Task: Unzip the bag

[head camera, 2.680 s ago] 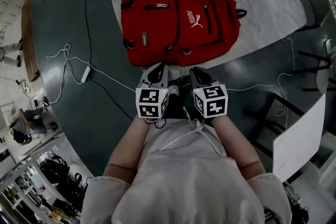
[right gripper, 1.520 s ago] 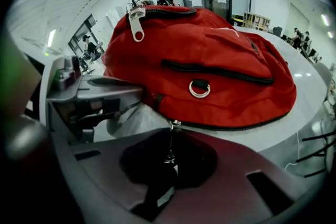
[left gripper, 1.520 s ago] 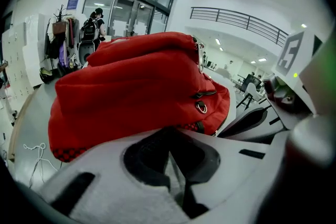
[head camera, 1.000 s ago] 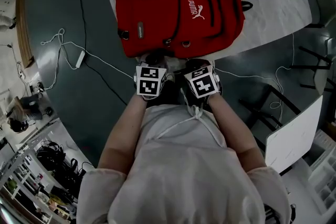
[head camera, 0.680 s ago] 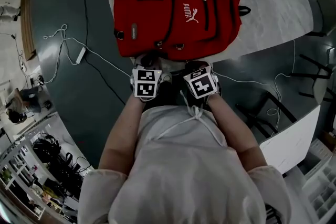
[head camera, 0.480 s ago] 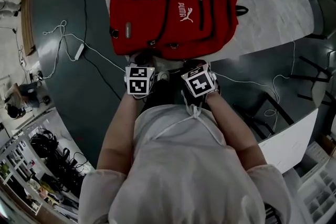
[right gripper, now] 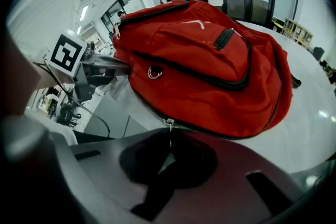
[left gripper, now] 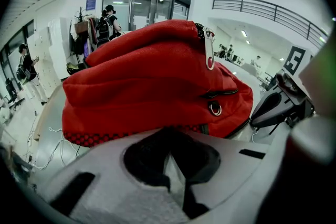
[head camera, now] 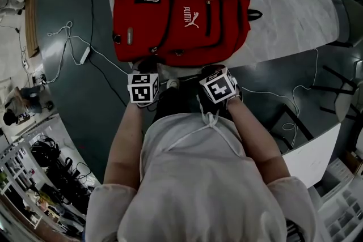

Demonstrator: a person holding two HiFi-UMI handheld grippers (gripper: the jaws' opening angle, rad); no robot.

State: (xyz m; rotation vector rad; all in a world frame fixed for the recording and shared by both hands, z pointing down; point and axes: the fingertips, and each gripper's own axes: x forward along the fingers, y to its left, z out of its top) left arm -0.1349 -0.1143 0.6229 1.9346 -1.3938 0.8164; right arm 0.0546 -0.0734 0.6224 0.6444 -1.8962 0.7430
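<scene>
Nearest the camera, the person's pale top and bare forearms reach toward the bag. The left hand-held gripper is at the bag's near edge toward its left corner, and the right hand-held gripper is at the same edge toward the right. Both are just beside the red fabric. In the left gripper view the jaws stand together with only a thin pale wedge below their meeting point. Nothing is between them, and the bag's chequered bottom seam lies just beyond. In the right gripper view the jaws are likewise drawn together. A small zip pull hangs from the dark zipper line on the bag's near side, and its thin tab runs down to where the tips meet. Whether the tab is pinched cannot be made out. The red backpack lies flat on the pale marbled bench, front face up. Its bottom is toward the person and its straps are at the far end. All the black zipper lines on its front appear shut. A metal ring sits low on the bag's front and a long silver pull higher up. A white logo marks the middle of the front panel. Left of the bag, white cables trail on the dark floor. Beyond the bag's far end, people stand by glass doors.
</scene>
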